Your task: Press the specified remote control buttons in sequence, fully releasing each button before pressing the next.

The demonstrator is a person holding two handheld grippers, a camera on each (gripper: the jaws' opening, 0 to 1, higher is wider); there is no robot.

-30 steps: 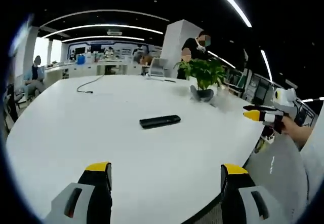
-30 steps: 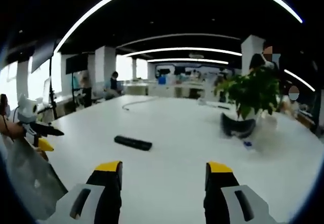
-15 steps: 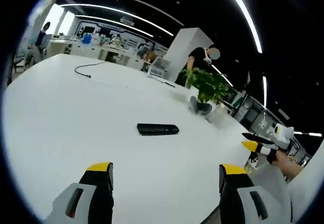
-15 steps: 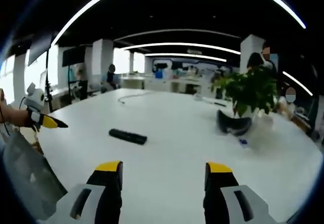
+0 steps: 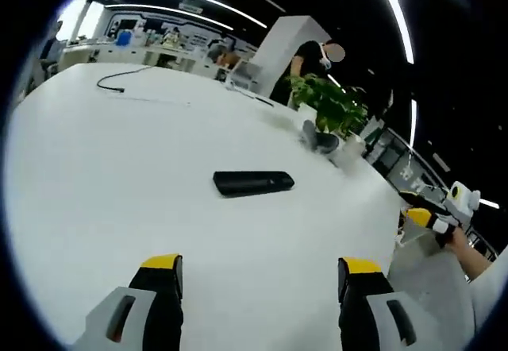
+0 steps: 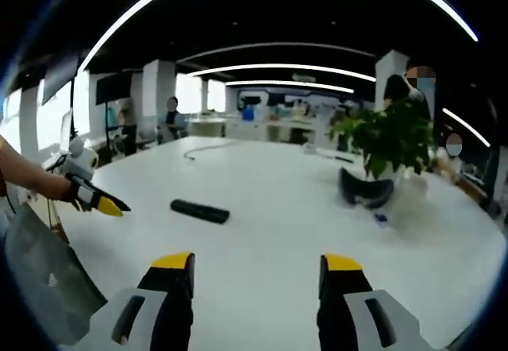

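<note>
A black remote control point(image 5: 253, 183) lies flat on the white table point(image 5: 119, 168), some way ahead of my left gripper point(image 5: 260, 270), which is open and holds nothing. In the right gripper view the same remote point(image 6: 200, 210) lies left of centre on the table point(image 6: 278, 232). My right gripper point(image 6: 259, 265) is open and holds nothing, well short of the remote. The left gripper point(image 6: 99, 200) comes in at the left of that view over the table's edge. The right gripper point(image 5: 432, 217) shows at the right edge of the left gripper view.
A potted green plant point(image 6: 386, 143) and a dark curved headset point(image 6: 363, 193) stand on the table's far right. A black cable point(image 5: 111, 86) lies at the far side. A chair back point(image 6: 40, 271) stands by the near edge. People are in the office behind.
The left gripper has moved forward over the table toward the remote, which now looks nearer and larger in its view. The right gripper's view has hardly shifted.
</note>
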